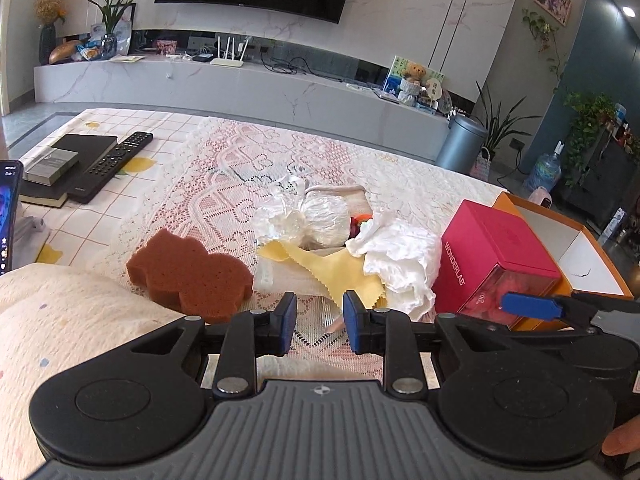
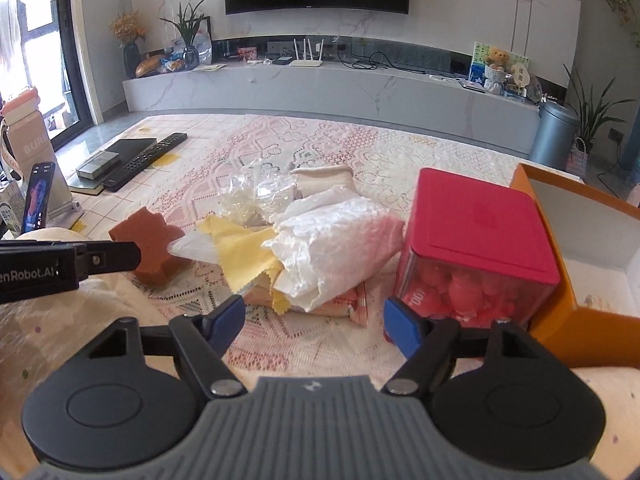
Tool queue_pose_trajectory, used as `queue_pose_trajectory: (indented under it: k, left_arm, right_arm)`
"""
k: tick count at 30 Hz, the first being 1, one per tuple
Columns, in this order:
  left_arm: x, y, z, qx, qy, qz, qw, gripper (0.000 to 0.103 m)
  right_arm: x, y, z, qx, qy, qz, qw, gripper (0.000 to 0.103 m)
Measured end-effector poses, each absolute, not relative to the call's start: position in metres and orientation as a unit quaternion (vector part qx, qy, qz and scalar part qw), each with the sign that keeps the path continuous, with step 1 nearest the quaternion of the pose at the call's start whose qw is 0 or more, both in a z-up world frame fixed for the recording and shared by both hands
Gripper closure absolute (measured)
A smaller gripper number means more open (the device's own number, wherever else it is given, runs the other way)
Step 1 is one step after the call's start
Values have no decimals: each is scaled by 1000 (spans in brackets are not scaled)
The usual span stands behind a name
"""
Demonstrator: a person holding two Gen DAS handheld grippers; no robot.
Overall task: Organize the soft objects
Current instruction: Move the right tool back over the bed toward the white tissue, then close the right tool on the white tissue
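Hovering low over the lace tablecloth (image 1: 224, 184), the left gripper (image 1: 320, 322) is holding its 2 blue pads partly apart with nothing between them, only bare lace showing in the gap. The right gripper (image 2: 314, 322) is standing wide, its jaws empty, aimed at the pile of soft things in the middle of the table. That pile is sitting between a brown sponge (image 1: 190, 272) on the left and a red box (image 2: 476, 232) on the right: a yellow cloth (image 2: 240, 252) is lying spread at the front, a crumpled white tissue (image 2: 332, 236) is resting partly on it, and clear crinkled plastic (image 2: 256, 196) is bunched behind. The sponge is lying just apart from the pile. An orange box (image 2: 568, 280), open at the top, is standing just beside the red one. A black remote (image 1: 116, 164) is lying well apart, far left.
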State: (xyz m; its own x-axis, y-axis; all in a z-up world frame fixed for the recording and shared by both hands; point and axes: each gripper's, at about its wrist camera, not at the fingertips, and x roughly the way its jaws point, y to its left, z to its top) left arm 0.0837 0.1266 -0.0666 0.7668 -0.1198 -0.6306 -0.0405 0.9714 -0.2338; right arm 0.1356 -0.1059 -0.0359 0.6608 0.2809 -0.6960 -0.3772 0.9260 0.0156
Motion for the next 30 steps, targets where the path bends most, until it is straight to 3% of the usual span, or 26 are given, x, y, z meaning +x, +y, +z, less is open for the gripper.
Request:
queue_pose_trajectory:
  k: [22,25,30]
  left_arm:
    - [134,135,-85,-117,383,-14,916,70]
    - [133,136,-86,-119,385,-13,915,66]
    - [136,133,-85,-99,403,8,910,64]
  right_arm:
    - [206,-46,-75,-153,345,141,915,31]
    - [210,-44,-82,-172,360,136,907,66]
    - [210,-54,-84,-154,368,137,907,97]
